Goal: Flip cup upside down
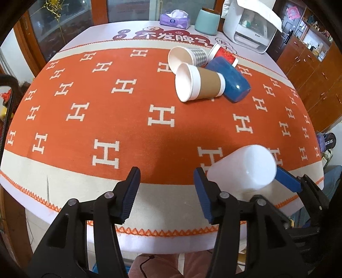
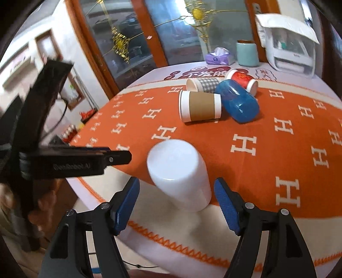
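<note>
A plain white cup (image 2: 179, 175) stands upside down on the orange cloth near the table's front edge, closed base up. My right gripper (image 2: 176, 193) is open, its blue pads either side of the cup with gaps, not touching. In the left wrist view the white cup (image 1: 243, 169) is at the right, between my left gripper's right pad and the right gripper's blue finger (image 1: 288, 177). My left gripper (image 1: 166, 188) is open and empty over the front edge; in the right wrist view its body (image 2: 81, 160) is at the left.
Further back lie several cups on their sides: a brown-sleeved paper cup (image 1: 198, 82), a checked cup (image 1: 188, 56), a red cup (image 1: 224, 54) and a blue cup (image 1: 230, 79). A tissue box (image 1: 175, 19), a teal canister (image 1: 207, 21) and a white appliance (image 1: 250, 27) stand at the far edge.
</note>
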Available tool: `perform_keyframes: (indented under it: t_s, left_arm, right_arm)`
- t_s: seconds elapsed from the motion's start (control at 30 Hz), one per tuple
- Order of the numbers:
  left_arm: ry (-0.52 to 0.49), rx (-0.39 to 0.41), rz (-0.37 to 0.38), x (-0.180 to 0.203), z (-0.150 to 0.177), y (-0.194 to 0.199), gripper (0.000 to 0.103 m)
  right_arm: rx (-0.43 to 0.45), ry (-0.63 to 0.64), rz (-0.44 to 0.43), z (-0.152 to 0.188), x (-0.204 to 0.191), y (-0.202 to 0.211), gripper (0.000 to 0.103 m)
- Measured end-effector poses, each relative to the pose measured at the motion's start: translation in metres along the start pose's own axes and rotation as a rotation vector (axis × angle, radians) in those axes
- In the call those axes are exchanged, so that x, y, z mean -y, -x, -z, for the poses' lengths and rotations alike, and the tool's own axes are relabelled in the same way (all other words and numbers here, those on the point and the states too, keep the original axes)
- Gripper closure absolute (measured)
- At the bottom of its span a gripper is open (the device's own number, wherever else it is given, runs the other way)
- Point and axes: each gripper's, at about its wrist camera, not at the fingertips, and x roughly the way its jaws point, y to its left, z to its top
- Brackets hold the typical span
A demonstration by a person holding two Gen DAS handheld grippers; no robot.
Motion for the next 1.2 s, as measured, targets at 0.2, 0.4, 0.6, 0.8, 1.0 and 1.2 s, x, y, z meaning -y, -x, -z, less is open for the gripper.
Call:
perform_keyframes:
  t_s: [0.2, 0.4, 0.6, 0.8, 1.0, 1.2]
  left_arm:
    - [-0.005, 0.019, -0.003, 0.008, -0.006, 0.028, 0.054]
    - [-0.011, 0.014, 0.011, 0.019, -0.008, 0.055, 0.053]
    - [-0.050, 0.032, 0.004, 0.036, -0.009, 0.080, 0.051]
    - [-0.069, 0.085, -0.003, 0.046, -0.011, 0.107, 0.038]
    - [-0.085, 0.109, -0.012, 0.052, -0.010, 0.122, 0.035]
    - [-0.100, 0.107, -0.022, 0.055, -0.008, 0.127, 0.035]
  right_arm:
    - [-0.012, -0.179, 0.036, -0.024, 0.009, 0.034, 0.030]
    - [-0.024, -0.230, 0.132, -0.050, 0.002, 0.070, 0.028]
    - [-0.010, -0.233, 0.184, -0.061, -0.017, 0.101, 0.021]
    - [0.016, -0.217, 0.237, -0.063, -0.027, 0.126, 0.016]
    - [0.041, -0.207, 0.273, -0.064, -0.035, 0.149, 0.013]
    - [0.037, -0.224, 0.293, -0.064, -0.037, 0.156, 0.012]
